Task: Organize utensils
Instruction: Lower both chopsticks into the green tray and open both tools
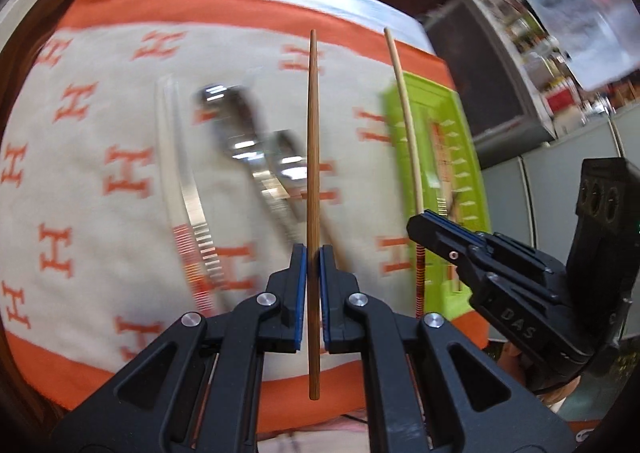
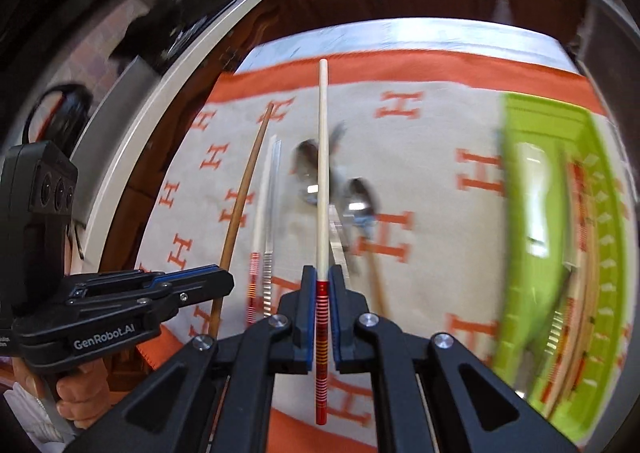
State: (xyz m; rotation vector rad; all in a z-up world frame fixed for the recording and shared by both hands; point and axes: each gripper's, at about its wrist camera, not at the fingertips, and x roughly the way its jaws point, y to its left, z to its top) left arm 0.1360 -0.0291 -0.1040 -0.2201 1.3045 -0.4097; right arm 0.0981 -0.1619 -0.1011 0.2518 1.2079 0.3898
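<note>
My left gripper (image 1: pixel 313 259) is shut on a brown wooden chopstick (image 1: pixel 313 157) and holds it above the cloth; it also shows in the right wrist view (image 2: pixel 240 209). My right gripper (image 2: pixel 322 281) is shut on a pale chopstick with a red striped end (image 2: pixel 322 181), also seen in the left wrist view (image 1: pixel 404 113). A green utensil tray (image 2: pixel 520 237) lies at the right with chopsticks in it. On the cloth lie a pair of white and clear chopsticks (image 1: pixel 180 181) and metal spoons (image 1: pixel 248 149), all blurred.
An orange and cream cloth with H marks (image 1: pixel 80 173) covers the table. A dark cabinet and a pale counter edge (image 2: pixel 168 77) lie beyond it. Shelves with clutter (image 1: pixel 560 53) show at the right.
</note>
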